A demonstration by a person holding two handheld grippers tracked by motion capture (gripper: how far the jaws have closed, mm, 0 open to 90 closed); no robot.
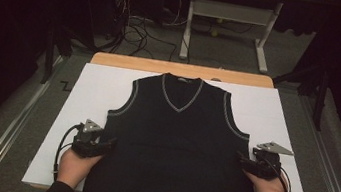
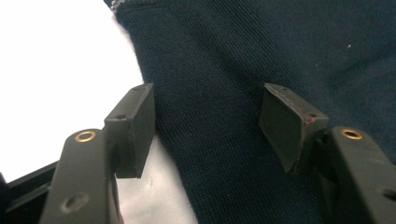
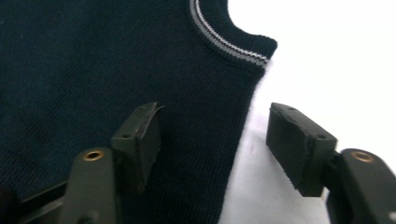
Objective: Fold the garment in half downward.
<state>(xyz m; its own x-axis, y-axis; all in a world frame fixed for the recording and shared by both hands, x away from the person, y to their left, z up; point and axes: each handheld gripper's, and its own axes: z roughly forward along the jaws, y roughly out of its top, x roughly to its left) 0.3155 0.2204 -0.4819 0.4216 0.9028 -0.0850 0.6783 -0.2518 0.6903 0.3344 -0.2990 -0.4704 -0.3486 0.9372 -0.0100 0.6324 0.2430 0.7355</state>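
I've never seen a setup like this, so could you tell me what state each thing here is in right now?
Sweater vest: spread flat, front up, neckline away from the person.
Left gripper: open, jaws straddling the vest's side edge, pads not pressing.
Right gripper: open, jaws straddling the vest's opposite side edge, pads not pressing.
White sheet: lying flat under the vest.

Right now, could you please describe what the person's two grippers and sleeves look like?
Both the left gripper and the right gripper are black, each with a grey three-cornered plate, a black cable, brass-ringed holes and blocky black jaws. The sleeves are dark.
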